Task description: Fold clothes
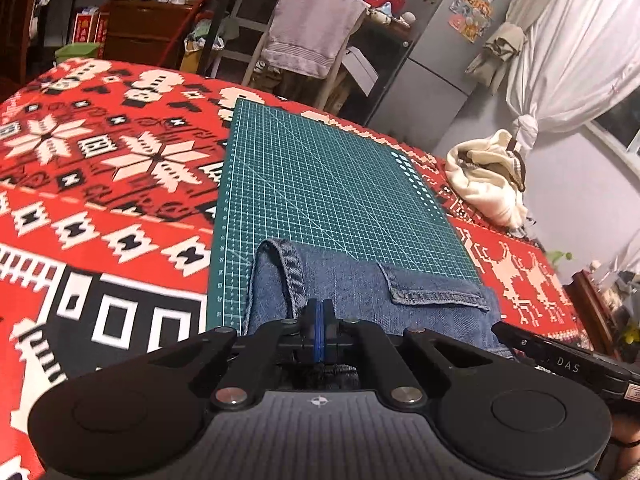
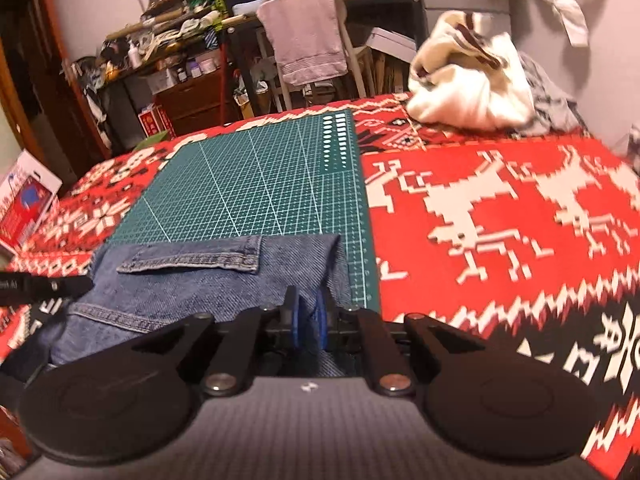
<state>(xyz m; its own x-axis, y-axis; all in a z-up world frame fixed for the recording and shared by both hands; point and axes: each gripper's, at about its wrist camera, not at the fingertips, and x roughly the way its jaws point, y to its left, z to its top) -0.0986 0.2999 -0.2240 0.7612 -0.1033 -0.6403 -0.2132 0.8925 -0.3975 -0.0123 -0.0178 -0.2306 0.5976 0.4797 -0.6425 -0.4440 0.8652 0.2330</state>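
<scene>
Blue denim jeans [image 1: 360, 288] lie on the near end of a green cutting mat [image 1: 320, 176], with a stitched hem flap folded over on top. My left gripper [image 1: 319, 316] is shut on the jeans' left edge, beside a turned-up hem, and denim shows under the fingers. In the right wrist view, the jeans [image 2: 200, 280] fill the mat's [image 2: 248, 184] near end. My right gripper [image 2: 308, 314] is shut on a raised fold of denim at their right edge. Each gripper's body shows at the edge of the other's view.
A red patterned blanket [image 1: 100, 168] covers the surface under the mat. A crumpled cream garment [image 2: 468, 88] and a grey one [image 2: 548, 100] lie at the far right. Behind stand a chair with a draped towel [image 1: 312, 28], cluttered shelves and a fridge.
</scene>
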